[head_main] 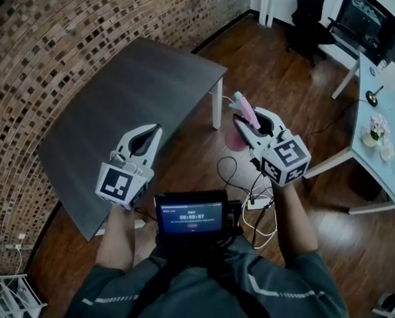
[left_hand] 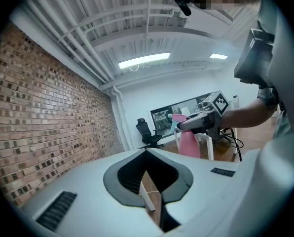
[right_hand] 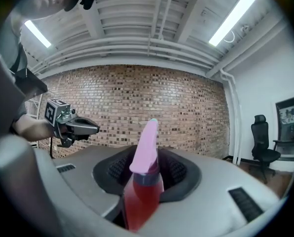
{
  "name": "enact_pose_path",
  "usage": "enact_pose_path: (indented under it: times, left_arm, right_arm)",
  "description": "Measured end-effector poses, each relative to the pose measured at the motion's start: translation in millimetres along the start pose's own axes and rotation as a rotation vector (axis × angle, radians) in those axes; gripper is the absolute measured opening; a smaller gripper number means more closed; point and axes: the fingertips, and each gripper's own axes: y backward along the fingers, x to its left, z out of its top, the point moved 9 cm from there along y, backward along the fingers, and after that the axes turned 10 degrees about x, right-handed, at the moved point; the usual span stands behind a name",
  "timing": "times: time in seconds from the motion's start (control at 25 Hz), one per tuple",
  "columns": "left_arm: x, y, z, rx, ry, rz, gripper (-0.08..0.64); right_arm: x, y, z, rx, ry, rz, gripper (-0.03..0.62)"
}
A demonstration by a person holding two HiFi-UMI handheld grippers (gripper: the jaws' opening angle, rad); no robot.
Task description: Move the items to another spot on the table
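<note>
A pink spray bottle (head_main: 246, 113) with a red-pink body and a teal-tipped nozzle is held in the air by my right gripper (head_main: 245, 121), shut on its neck. It hangs over the wooden floor, right of the dark grey table (head_main: 131, 85). In the right gripper view the bottle (right_hand: 145, 181) stands upright between the jaws, nozzle pointing up. My left gripper (head_main: 156, 132) hovers over the table's near right edge, its jaws shut with nothing in them. The left gripper view shows the bottle (left_hand: 189, 143) and the right gripper (left_hand: 199, 121) off to the right.
The tabletop carries nothing that I can see. A brick wall (head_main: 38, 38) runs behind it. Cables (head_main: 250, 204) lie on the floor below my right hand. A white desk (head_main: 383, 111) with small items stands at the right, an office chair (head_main: 310, 12) beyond.
</note>
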Motion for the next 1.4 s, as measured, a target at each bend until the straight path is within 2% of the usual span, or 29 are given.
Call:
enact_pose_path:
  times: [0.24, 0.4, 0.76, 0.96, 1.2, 1.4]
  left_arm:
    - [33.3, -47.3, -5.2, 0.012, 0.043, 0.019, -0.003]
    - [76.0, -77.8, -18.4, 0.026, 0.077, 0.051, -0.003]
    - [185.0, -138.6, -46.4, 0.013, 0.063, 0.115, -0.003]
    - [235.5, -144.3, -55.1, 0.029, 0.079, 0.185, -0.003]
    - [279.3, -132.2, -71.0, 0.03, 0.105, 0.256, -0.003]
    - [315.6, -117.5, -91.6, 0.042, 0.162, 0.369, -0.003]
  right_arm:
    - [-42.1, -52.3, 12.5, 0.016, 0.017, 0.032, 0.137]
    - [-65.6, -112.2, 28.5, 0.027, 0.026, 0.083, 0.137]
    - [-107.9, -264.1, 69.8, 0.023, 0.057, 0.187, 0.137]
    - [-113.0, -335.3, 98.6, 0.016, 0.078, 0.248, 0.137]
    - [-97.9, -412.6, 117.4, 0.035, 0.095, 0.328, 0.137]
    - [-86.0, -478.4, 125.7, 0.069, 0.127, 0.41, 0.137]
